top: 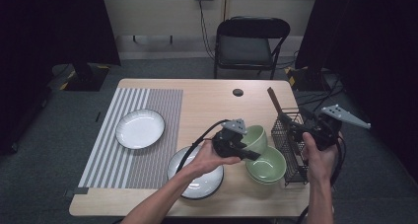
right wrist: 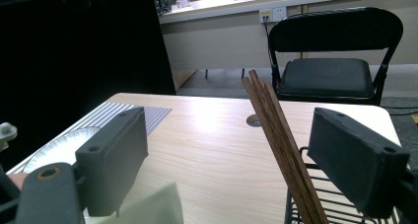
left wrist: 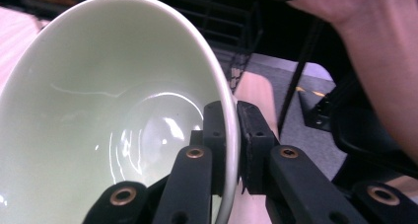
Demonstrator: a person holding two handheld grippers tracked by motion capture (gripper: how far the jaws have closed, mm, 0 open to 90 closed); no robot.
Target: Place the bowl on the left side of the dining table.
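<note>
A: High view first. Left gripper [top: 245,147] clamps the rim of a green bowl [top: 255,136], tilted and lifted over a second green bowl [top: 266,165] near the table's right front. My guess is unstacking or restacking.

B: Room to move?

A: Tight. Wire rack [top: 290,147] sits just beside the bowls at the right edge, dark-rimmed plate [top: 194,177] to their left at the front edge. White plate [top: 140,129] on the striped mat [top: 132,135], left half. Table centre is open.

B: Left gripper view?

A: Jaws pinch the bowl wall [left wrist: 123,110], one inside, one outside. Thin rim, could slip.

B: Right gripper view?

A: Right gripper [right wrist: 246,169] jaws stand wide, nothing between them. Chopsticks [right wrist: 281,145] lean up out of the rack [right wrist: 335,204]; probably hovering near the rack to steady it, can't tell.
</note>
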